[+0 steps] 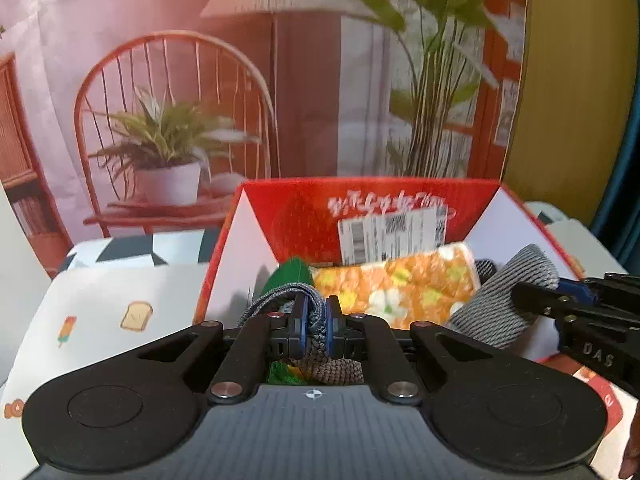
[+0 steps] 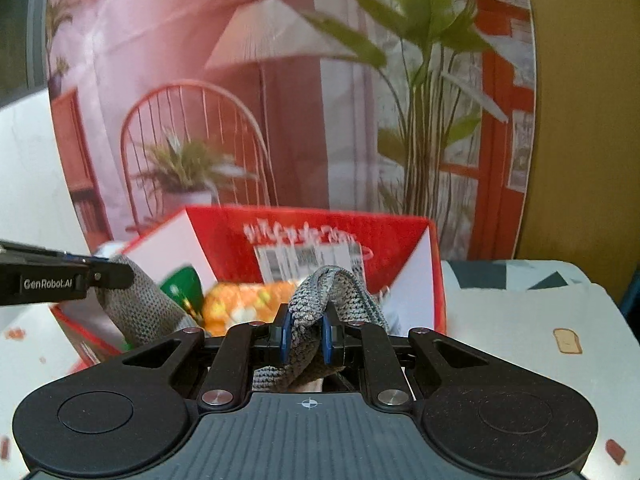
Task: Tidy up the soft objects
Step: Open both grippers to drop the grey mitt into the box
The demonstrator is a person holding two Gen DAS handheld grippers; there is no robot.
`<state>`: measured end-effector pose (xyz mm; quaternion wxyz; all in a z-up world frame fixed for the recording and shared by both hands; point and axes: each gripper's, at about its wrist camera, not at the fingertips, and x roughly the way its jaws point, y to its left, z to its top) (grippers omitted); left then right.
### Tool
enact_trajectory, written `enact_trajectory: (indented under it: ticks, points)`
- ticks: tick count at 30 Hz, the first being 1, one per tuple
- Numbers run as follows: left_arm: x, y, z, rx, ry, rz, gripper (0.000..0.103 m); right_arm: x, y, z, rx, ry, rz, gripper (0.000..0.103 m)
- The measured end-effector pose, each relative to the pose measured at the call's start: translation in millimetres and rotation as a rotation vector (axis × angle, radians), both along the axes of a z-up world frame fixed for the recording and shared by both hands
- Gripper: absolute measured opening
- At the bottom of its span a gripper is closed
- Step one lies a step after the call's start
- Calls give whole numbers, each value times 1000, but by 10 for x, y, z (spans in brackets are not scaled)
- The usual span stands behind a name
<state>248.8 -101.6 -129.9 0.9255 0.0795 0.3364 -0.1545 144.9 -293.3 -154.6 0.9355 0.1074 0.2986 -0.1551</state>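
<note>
Grey knit cloth (image 1: 504, 300): pinched by your left tool (image 1: 316, 326) and right tool (image 2: 306, 334) over red box (image 1: 400, 200), orange floral cloth (image 1: 400, 284) already stowed inside, release pending.

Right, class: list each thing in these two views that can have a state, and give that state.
Left gripper: shut on the grey knit cloth.
Right gripper: shut on the same cloth.
Grey knit cloth: held up between both grippers, over the box.
Red box: open, flaps up.
Orange flowered cloth: lying inside the box.
</note>
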Motion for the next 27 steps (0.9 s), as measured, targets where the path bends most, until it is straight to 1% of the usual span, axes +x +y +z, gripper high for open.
enact_trajectory:
  ticks: [3, 8, 11, 12, 13, 14, 15, 16, 17, 18, 19, 20, 21, 22, 25, 27]
  points:
    - [13, 22, -41, 12, 14, -1, 10, -21, -59, -63, 40, 13, -22, 14]
    - [34, 60, -13, 4, 29, -7, 10, 16, -107, -94, 65, 45, -34, 14]
    - [42, 30, 25, 1, 31, -8, 14, 41, -129, -89, 70, 57, -37, 15]
    - [46, 42, 34, -5, 35, -7, 20, 42, -135, -76, 74, 56, -36, 18]
    - [46, 59, 44, -15, 36, -3, 33, 39, -135, -62, 73, 54, -38, 20]
    - [39, 63, 53, -20, 33, 4, 41, 36, -135, -40, 69, 51, -38, 27]
    - [24, 82, 71, -23, 24, 13, 57, 33, -136, -17, 63, 47, -36, 31]
    - [1, 99, 91, -25, 13, 20, 68, 29, -132, 12, 51, 44, -34, 32]
    - [-26, 124, 114, -28, 3, 24, 73, 25, -126, 32, 42, 44, -30, 36]
    - [-49, 151, 134, -32, -3, 24, 81, 21, -120, 57, 30, 45, -29, 44]
    - [-67, 180, 155, -36, -6, 25, 86, 8, -106, 85, 13, 42, -29, 49]
    - [-85, 209, 178, -40, -11, 28, 88, -6, -93, 117, -4, 36, -29, 59]
    - [-105, 245, 200, -46, -16, 29, 92, -20, -81, 147, -20, 30, -29, 66]
    - [-114, 278, 222, -54, -16, 31, 96, -28, -68, 177, -33, 28, -28, 69]
    - [-152, 407, 277, -90, -7, 48, 102, -44, -43, 229, -41, 28, -20, 77]
    - [-172, 476, 299, -97, 6, 62, 103, -57, -9, 260, -53, 24, -17, 94]
